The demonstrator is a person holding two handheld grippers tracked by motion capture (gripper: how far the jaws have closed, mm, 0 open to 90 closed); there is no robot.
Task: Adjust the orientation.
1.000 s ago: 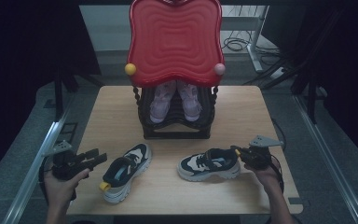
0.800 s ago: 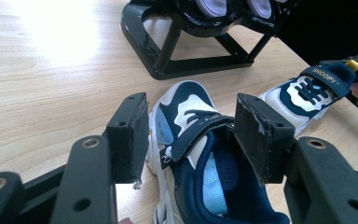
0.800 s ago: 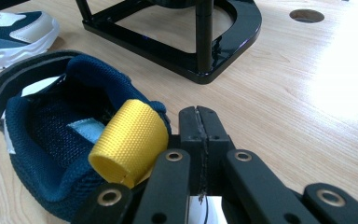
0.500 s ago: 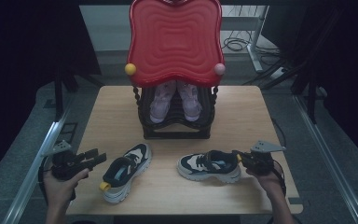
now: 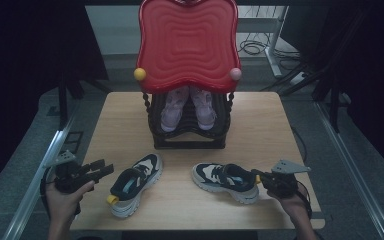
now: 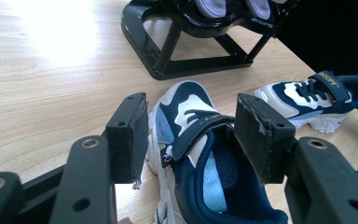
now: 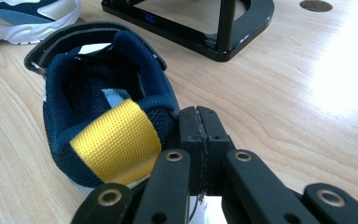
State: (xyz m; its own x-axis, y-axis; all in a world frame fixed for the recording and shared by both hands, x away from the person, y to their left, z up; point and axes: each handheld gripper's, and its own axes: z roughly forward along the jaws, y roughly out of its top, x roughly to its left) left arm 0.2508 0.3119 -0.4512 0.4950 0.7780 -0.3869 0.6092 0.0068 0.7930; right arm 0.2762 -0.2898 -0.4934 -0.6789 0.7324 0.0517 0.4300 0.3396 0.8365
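A: Meanwhile, at the wooden table point(image 5: 260, 125), what has changed in the past second?

B: The right gripper point(image 5: 264, 178) has slid back along the tabletop, away from the middle and toward the table's right edge. Its jaws are pressed together with nothing between them, resting just beside the heel collar of the right-hand sneaker point(image 5: 225, 181), next to the yellow pull tab point(image 7: 116, 140). The shoe itself lies where it lay before.

A: And the other side?

B: The left gripper point(image 5: 101, 170) has kept its place. Its jaws stand apart, aimed at the left-hand sneaker point(image 5: 132, 184), with the heel opening showing between them in the left gripper view; no pad touches it.

A: So how far along is the job?

B: Both sneakers lie on the table in front of the black shoe rack point(image 5: 190, 137), which already carries a pale pink pair point(image 5: 187, 107) under its red top point(image 5: 187, 45). Neither is gripped, so the lift to the rack looks not yet begun.
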